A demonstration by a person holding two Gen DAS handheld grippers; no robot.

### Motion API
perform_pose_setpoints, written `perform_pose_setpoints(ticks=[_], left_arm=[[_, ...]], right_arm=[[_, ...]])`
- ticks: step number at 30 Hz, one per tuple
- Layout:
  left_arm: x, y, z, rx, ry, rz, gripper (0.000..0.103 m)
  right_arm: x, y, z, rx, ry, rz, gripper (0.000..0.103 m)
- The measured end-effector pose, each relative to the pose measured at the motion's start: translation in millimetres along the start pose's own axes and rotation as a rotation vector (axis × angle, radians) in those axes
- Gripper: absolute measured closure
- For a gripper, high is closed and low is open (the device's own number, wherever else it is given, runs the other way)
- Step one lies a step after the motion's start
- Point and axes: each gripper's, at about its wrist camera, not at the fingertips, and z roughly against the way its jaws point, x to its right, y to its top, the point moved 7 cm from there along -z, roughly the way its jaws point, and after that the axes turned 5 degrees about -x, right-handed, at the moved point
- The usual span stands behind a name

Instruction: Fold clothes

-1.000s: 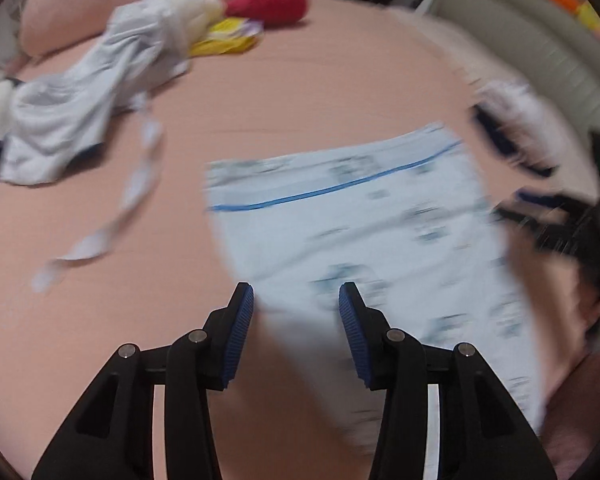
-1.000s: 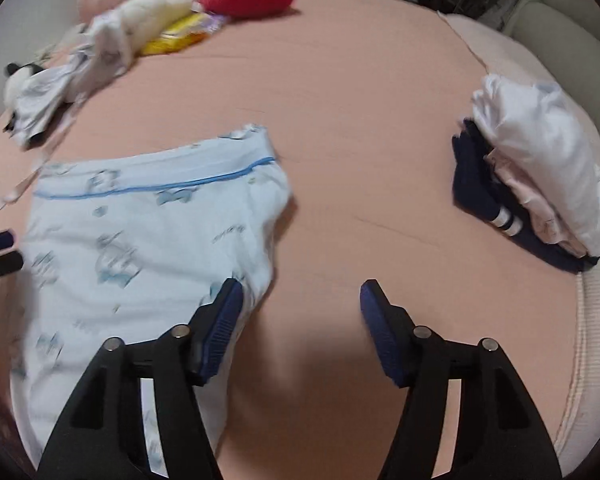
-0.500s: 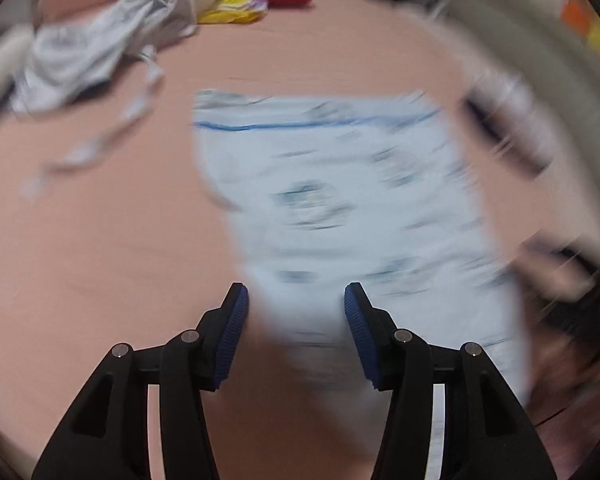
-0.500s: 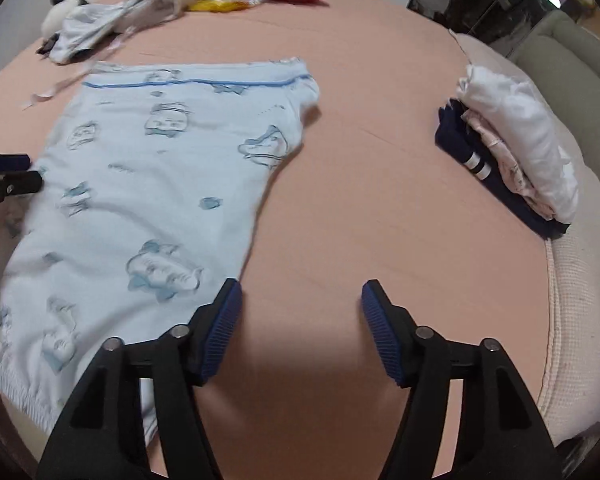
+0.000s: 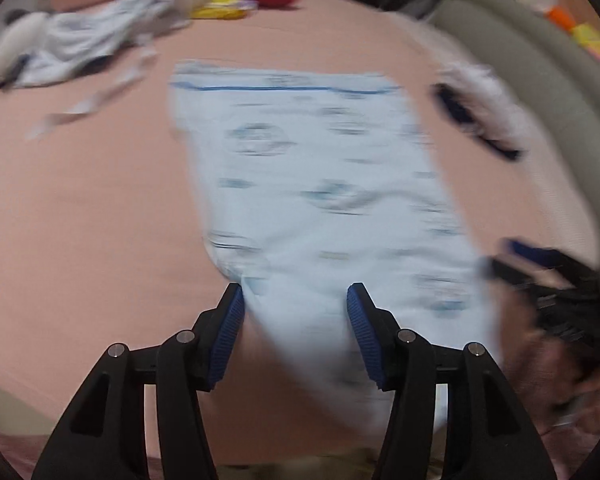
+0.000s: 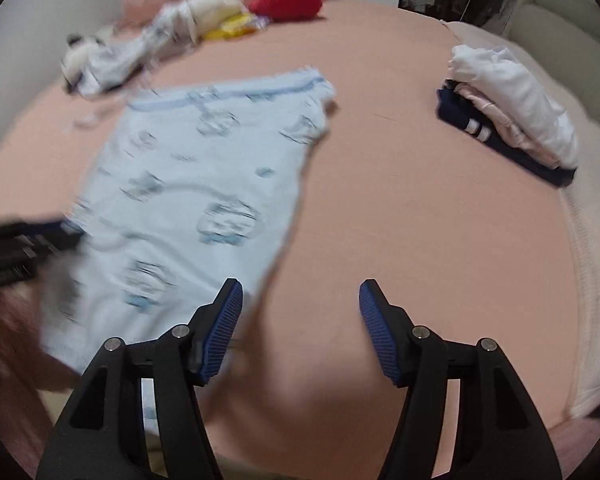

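Observation:
A pale blue garment with a printed pattern and a blue stripe at its far hem lies flat on the pink bed. My left gripper hovers over the garment's near end. Its jaws are opening, and the cloth shows in the gap with neither pad pressing on it. My right gripper is open beside the garment's right edge, with only pink sheet between its fingers. Each gripper shows blurred at the edge of the other's view: the right gripper and the left gripper.
A folded pile of white, pink and navy clothes sits at the bed's right side. A crumpled white garment, a yellow packet and a red plush toy lie at the far end. A grey sofa stands beyond.
Both grippers have drawn back along the garment toward its near end, so more of its length shows. The left jaws stand a little wider than before.

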Motion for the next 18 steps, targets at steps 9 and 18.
perform_pose_setpoints(ticks=[9, 18], left_arm=[[-35, -41, 17, -0.038, 0.071, 0.189, 0.048], [-1, -58, -1, -0.075, -0.030, 0.151, 0.051]], right_arm=[[19, -39, -4, -0.080, -0.064, -0.038, 0.041], [-36, -32, -21, -0.098, 0.045, -0.006, 0.041]])
